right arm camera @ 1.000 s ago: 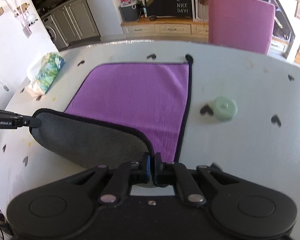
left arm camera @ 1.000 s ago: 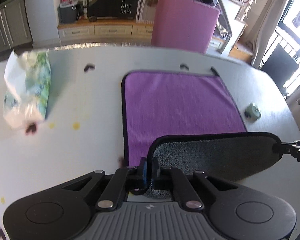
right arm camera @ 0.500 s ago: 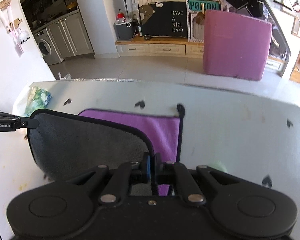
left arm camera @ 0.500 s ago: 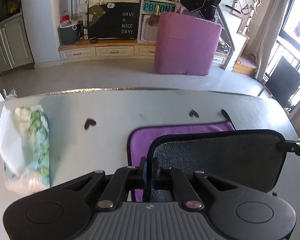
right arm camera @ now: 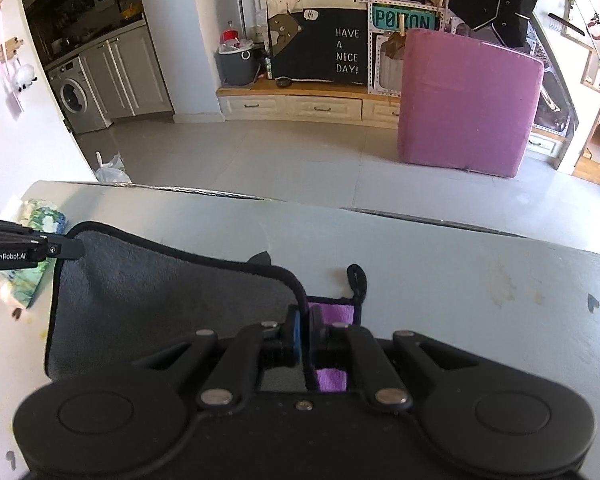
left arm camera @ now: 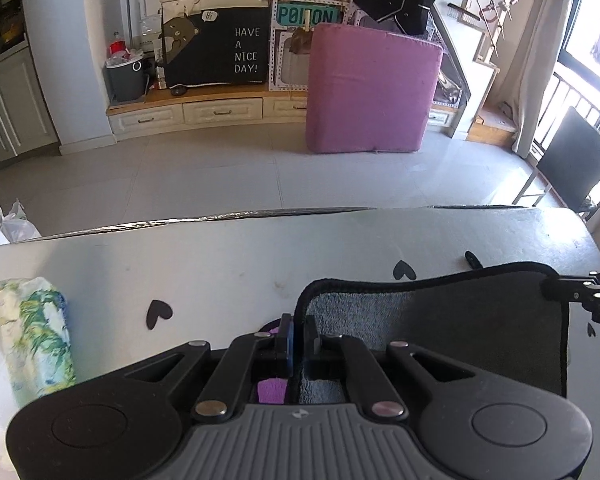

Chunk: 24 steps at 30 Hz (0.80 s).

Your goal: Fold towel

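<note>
One towel [left arm camera: 480, 320], grey side up, stretched between the two sets of fingers; two grippers, left gripper [left arm camera: 298, 338] and right gripper [right arm camera: 305, 330], each clamped on a towel corner. One tissue pack [left arm camera: 36, 344] left of the left fingers. Black heart marks on the table [left arm camera: 228, 264]: three ahead of the left fingers, one right of the right fingers. One hanging loop [right arm camera: 357, 280] just ahead of the right fingers

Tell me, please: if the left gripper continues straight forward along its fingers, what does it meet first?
Probably nothing solid soon. The left gripper, shut on the towel corner, points across bare table toward its far edge; the depth is uncertain.
</note>
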Tool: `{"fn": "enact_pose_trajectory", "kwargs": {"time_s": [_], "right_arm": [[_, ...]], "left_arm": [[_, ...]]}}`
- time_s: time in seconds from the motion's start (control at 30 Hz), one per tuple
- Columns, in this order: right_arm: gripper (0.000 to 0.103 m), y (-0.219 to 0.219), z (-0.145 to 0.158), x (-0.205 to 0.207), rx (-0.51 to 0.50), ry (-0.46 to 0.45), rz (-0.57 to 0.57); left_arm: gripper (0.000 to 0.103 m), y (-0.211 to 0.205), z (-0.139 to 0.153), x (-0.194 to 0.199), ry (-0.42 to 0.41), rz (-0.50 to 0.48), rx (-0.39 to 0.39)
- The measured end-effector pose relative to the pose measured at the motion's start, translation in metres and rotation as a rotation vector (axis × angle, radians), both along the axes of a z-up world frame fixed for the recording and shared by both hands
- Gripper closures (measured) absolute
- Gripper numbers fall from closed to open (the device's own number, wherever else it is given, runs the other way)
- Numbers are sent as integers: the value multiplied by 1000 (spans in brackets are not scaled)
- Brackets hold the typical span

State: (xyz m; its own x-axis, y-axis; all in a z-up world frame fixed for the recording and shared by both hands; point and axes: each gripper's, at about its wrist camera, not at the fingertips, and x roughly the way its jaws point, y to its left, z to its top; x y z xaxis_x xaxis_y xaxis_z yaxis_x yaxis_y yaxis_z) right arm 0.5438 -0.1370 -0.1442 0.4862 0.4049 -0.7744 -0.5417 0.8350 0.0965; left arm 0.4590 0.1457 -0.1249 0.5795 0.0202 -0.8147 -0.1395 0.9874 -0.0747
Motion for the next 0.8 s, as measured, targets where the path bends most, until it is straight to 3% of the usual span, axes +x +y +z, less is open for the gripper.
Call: {"fn": "enact_pose_trajectory", "kwargs": {"time_s": [0.8], "right_arm": [[99, 13, -30, 16, -36, 32, -34]], "left_arm": [[99, 9, -41, 16, 60, 31, 10]]}}
